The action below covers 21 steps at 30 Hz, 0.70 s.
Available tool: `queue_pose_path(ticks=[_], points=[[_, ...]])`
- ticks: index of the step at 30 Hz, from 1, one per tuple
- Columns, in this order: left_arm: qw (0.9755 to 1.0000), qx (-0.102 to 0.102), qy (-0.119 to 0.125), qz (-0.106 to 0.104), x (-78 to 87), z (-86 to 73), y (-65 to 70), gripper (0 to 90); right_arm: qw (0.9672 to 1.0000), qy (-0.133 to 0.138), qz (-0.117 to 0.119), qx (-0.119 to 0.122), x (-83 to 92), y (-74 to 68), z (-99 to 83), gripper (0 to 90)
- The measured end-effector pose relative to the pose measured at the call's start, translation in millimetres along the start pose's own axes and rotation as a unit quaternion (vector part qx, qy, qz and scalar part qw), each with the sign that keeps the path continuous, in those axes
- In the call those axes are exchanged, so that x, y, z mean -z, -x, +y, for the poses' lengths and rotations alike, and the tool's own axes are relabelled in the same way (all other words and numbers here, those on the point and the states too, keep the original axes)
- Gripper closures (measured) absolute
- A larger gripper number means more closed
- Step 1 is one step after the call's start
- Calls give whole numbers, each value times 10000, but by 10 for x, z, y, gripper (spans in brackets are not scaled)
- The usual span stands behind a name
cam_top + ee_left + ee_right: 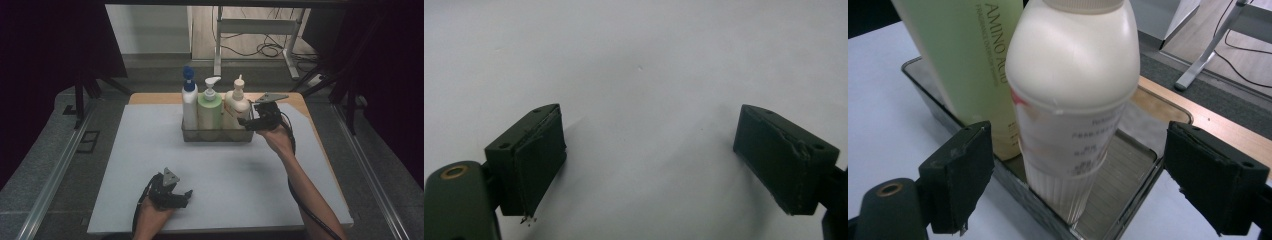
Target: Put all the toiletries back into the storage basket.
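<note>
A clear tray (217, 136) at the back of the mat holds three pump bottles in a row: a white one with a blue pump (189, 107), a green one (209, 111) and a cream one (235, 106). My right gripper (246, 123) hovers at the tray's right end, open. In the right gripper view the cream bottle (1073, 75) stands ahead between the wide jaws of my right gripper (1073, 175), with neither pad touching it, and the green bottle (973, 55) is behind it in the tray (1120, 172). My left gripper (186, 195) rests low near the mat's front edge, open and empty (649, 165).
A pale grey mat (150, 150) covers most of the wooden table (300, 102). Beyond the table stand a metal frame's legs (290, 55), with cables on the floor. Dark curtains close in both sides.
</note>
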<state>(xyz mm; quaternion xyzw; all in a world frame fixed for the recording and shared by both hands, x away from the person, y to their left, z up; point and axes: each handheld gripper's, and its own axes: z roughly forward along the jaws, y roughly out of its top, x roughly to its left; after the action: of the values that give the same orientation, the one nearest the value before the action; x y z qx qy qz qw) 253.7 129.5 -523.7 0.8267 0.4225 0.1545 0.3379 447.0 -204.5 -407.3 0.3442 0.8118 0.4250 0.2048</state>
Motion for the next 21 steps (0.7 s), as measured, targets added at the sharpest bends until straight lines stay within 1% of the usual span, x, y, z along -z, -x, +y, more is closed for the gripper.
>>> queue_pose_path(ticks=[4, 7, 10, 13, 14, 16, 19, 21], points=[[10000, -1, -1, 0, 0, 0, 0, 130, 9999, -115, 95, -78, 70, 13, -40, 136], [10000, -2, -1, 1, 0, 0, 0, 130, 9997, -209, 102, -101, 111, 29, -72, 138], [10000, -3, -2, 1, 0, 0, 0, 130, 9994, -285, 96, -140, 140, 75, -107, 137], [10000, -4, -9, 2, 1, 1, 0, 130, 9991, -339, 79, -253, 152, 140, -150, 141], [10000, -5, -9, 2, 1, 1, 0, 130, 9990, -356, 49, -281, 151, 162, -167, 152], [10000, -5, -8, 2, 1, 1, 0, 130, 9987, -367, 34, -359, 152, 197, -198, 207], [10000, -3, -9, 2, 1, 1, 0, 130, 9983, -300, -2, -498, 155, 245, -227, 291], [10000, -4, -9, 1, 1, 1, 0, 130, 9979, -248, -38, -594, 151, 277, -236, 322]])
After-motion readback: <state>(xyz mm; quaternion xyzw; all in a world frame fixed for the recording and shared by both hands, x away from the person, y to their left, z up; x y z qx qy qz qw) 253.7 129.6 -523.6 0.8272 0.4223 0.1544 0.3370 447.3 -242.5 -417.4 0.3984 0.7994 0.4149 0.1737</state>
